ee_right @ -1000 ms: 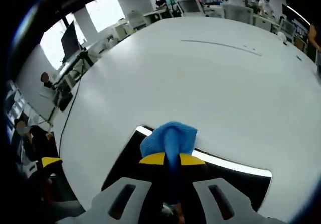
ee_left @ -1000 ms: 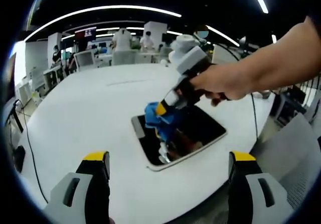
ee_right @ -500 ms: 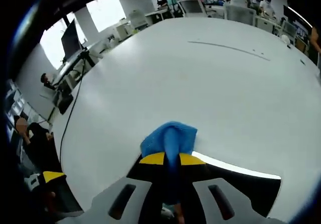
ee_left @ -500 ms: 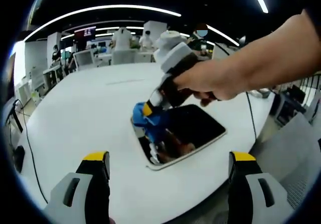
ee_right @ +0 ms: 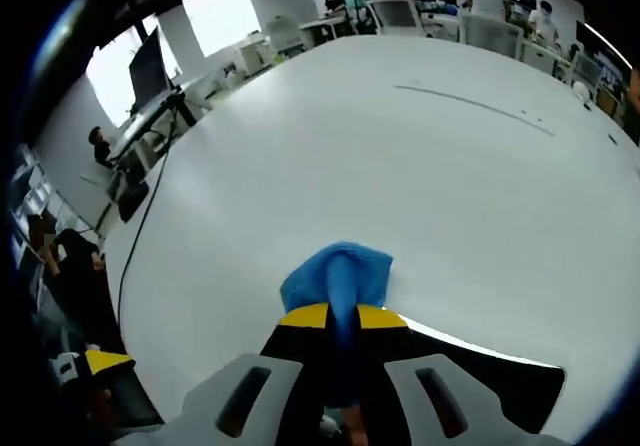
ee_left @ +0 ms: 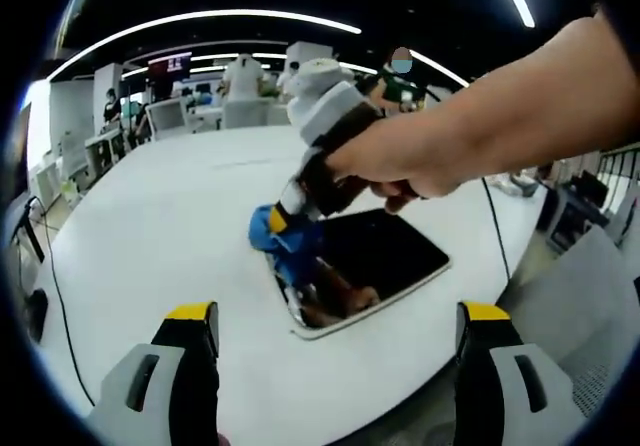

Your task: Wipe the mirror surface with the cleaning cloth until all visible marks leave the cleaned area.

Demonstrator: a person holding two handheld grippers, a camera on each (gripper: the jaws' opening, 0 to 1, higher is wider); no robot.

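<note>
Left gripper (ee_left: 335, 331): jaws spread wide apart, yellow-tipped, nothing between them, hanging just off the near edge of the white table (ee_left: 150, 226). Beyond them, close to that near edge, lies the mirror (ee_left: 385, 261), a dark rounded rectangle with a pale rim, flat on the table. Right gripper (ee_left: 283, 216) comes in from the right in the left gripper view, held in a person's hand (ee_left: 395, 161), tilted down toward the mirror's far-left corner. Its jaws are pinched tight on the blue cleaning cloth (ee_left: 275, 241), which sits pressed at that corner, partly over the rim and onto the table; a blue reflection shows in the glass below it. In the right gripper view the right gripper's own yellow tips (ee_right: 340, 316) are closed together with the cloth (ee_right: 338, 274) bunched out ahead of them, the mirror's (ee_right: 490, 381) bright rim running off to the right beneath. Whether marks lie on the glass cannot be told. Farther off the table top runs broad and white with a thin dark line (ee_right: 470, 106) across it. Past its far edge: desks, chairs, monitors (ee_left: 170, 66), standing people (ee_left: 243, 76), ceiling light strips (ee_left: 200, 21).
</note>
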